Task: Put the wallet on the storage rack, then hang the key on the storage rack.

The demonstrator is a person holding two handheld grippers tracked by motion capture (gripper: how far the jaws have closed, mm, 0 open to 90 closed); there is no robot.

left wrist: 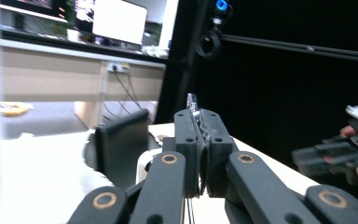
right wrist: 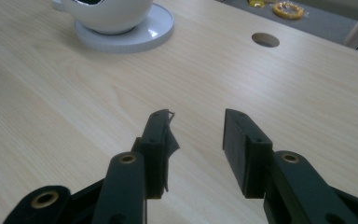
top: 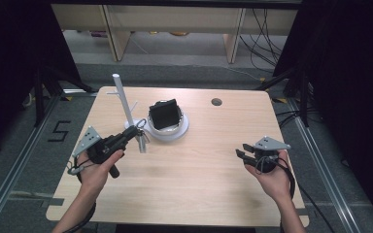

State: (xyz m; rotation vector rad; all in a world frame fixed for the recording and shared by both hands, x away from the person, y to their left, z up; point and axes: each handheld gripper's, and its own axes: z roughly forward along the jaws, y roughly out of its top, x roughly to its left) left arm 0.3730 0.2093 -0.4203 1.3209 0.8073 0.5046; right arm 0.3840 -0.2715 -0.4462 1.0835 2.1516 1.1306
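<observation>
The left gripper (top: 137, 130) is held near the base of the white branched stand (top: 124, 104). Its jaws are pressed together on a thin metal item (left wrist: 192, 103), seen edge-on between the pads; what the item is cannot be told. The right gripper (right wrist: 196, 140) is held above the bare wooden table (right wrist: 51, 107), its jaws spread apart and gripping nothing. A white bowl (top: 167, 128) holding a black object (top: 164, 114) is seated on a white plate (top: 182, 131) just beside the stand.
</observation>
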